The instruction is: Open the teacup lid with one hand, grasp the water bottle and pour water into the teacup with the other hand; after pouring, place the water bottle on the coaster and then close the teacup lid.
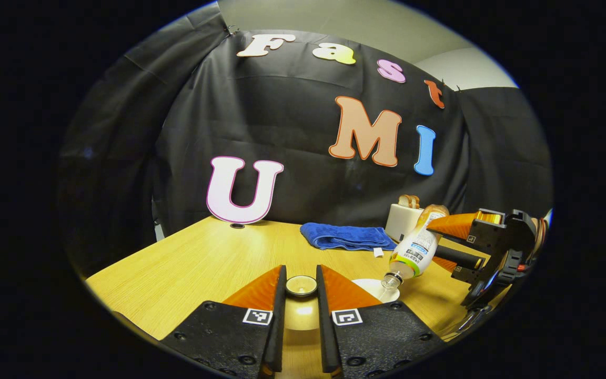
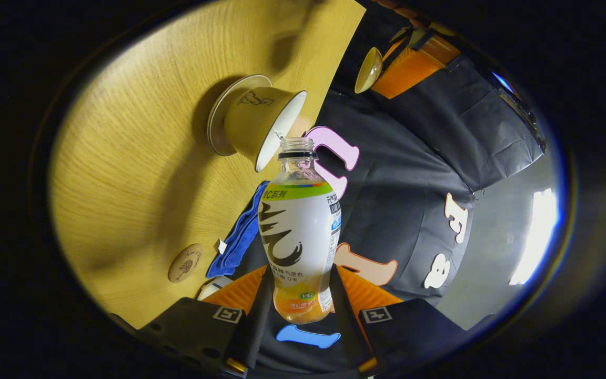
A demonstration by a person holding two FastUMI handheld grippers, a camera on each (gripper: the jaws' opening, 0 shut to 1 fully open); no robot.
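Observation:
My left gripper (image 1: 301, 271) is shut on the cream teacup lid (image 1: 301, 286) and holds it up above the table. To its right, my right gripper (image 1: 440, 245) is shut on the water bottle (image 1: 416, 251), which is tilted steeply with its open mouth down over the white teacup (image 1: 371, 287). In the right gripper view the bottle (image 2: 300, 231) sits between my right gripper (image 2: 301, 273) fingers, its mouth at the rim of the teacup (image 2: 258, 126) on its saucer. The round coaster (image 2: 185, 263) lies bare on the table. The lid (image 2: 367, 69) hangs in the left gripper (image 2: 382, 68) off to the side.
A folded blue towel (image 1: 345, 237) lies at the back of the wooden table (image 1: 203, 263). A white toaster (image 1: 404, 220) with bread in it stands behind the bottle. The towel (image 2: 240, 231) lies close to the coaster.

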